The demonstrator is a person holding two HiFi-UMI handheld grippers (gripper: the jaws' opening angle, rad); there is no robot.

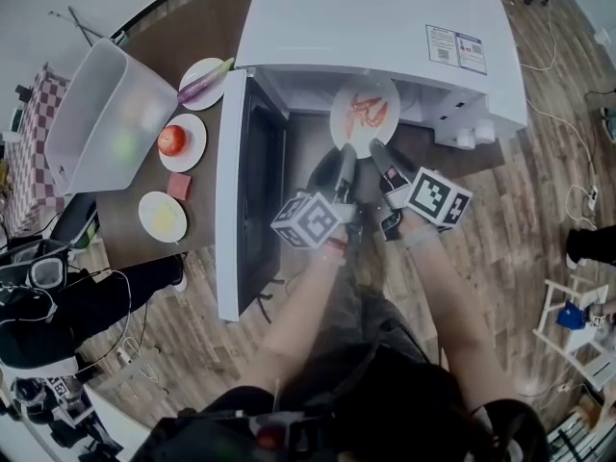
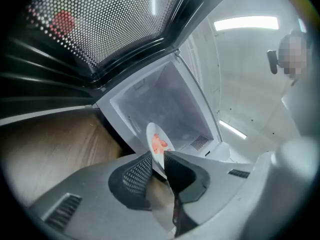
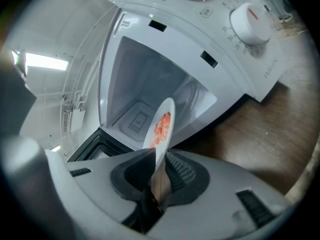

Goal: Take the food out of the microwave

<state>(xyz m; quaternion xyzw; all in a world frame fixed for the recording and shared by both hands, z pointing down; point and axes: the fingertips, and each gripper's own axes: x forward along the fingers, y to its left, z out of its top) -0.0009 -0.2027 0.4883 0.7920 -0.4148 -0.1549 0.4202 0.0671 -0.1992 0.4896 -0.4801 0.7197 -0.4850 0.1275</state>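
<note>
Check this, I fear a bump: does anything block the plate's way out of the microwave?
Nothing visible does. The left claw and right claw are both shut on the plate's near rim. The door stands swung wide to the left, and the microwave's mouth in front of the plate is bare.
</note>
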